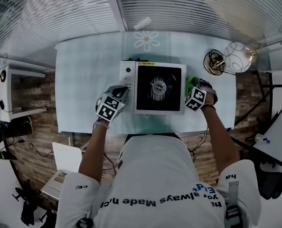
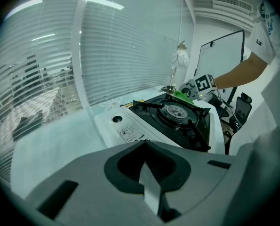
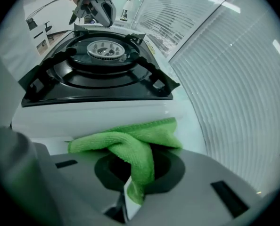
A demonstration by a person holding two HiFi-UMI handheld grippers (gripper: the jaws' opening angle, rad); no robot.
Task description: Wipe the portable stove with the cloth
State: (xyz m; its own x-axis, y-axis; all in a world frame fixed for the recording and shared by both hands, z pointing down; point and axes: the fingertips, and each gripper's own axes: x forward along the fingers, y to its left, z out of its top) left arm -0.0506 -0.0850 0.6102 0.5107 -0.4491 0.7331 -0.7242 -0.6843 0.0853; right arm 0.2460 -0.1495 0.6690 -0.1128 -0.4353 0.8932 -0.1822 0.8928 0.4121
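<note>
The right tool (image 3: 130, 192) is pinching only a narrow fold of the cloth (image 3: 130, 142). The rest lies bunched against the right side wall of the stove (image 1: 153, 87), which sits mid-desk, close to the near edge. With so small a grip, dragging the cloth across the top would likely pull it free. The soft, looped green pile also looks likely to catch on the black pan prongs or the ridged burner ring.

The left tool (image 2: 149, 182) has its jaws pressed together on nothing and sits by the stove's left side, near the knob panel. I cannot tell whether it touches the stove. If it does not brace the body, a firm wipe from the right could slide the stove over the desk (image 1: 84, 80), whose pale covering looks smooth. That tool could also nudge the knob.

The stove body is smooth, white and boxy with rounded edges. Its top is a glossy black recessed square holding a round, pale metal burner. The cloth looks thick, limp and fuzzy, like microfibre.
</note>
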